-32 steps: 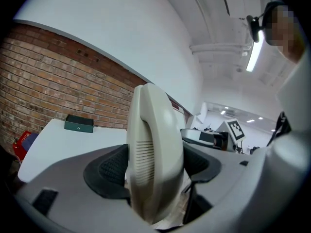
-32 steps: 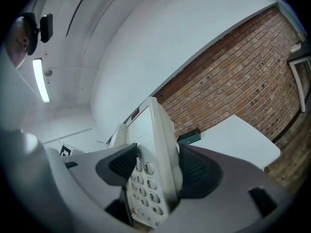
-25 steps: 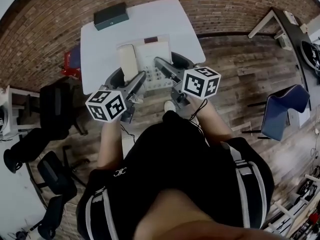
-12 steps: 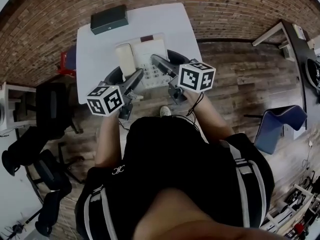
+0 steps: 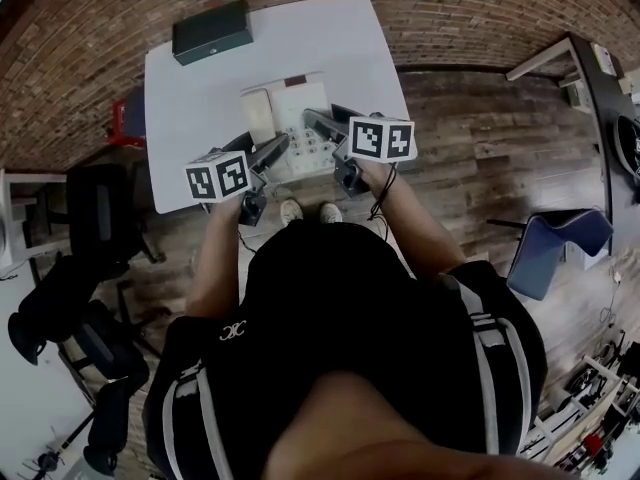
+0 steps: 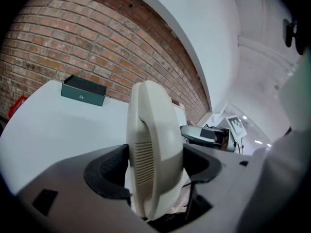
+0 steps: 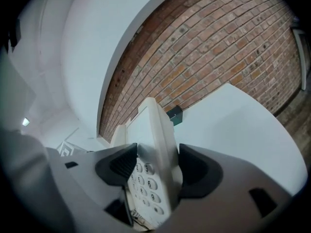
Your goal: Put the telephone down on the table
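A cream desk telephone with its handset on the left side is held between both grippers over the near half of the white table. My left gripper is shut on the handset side; in the left gripper view the handset stands pinched between the jaws of the left gripper. My right gripper is shut on the keypad side, and in the right gripper view the telephone's keypad shows between the jaws of the right gripper. Whether the telephone touches the table is hidden.
A dark green box lies at the table's far left corner. A brick wall runs behind the table. Black office chairs stand to the left, a blue chair to the right, and a red object beside the table's left edge.
Both grippers and the telephone have moved a little farther in over the table. The person's feet now show under the table's near edge.
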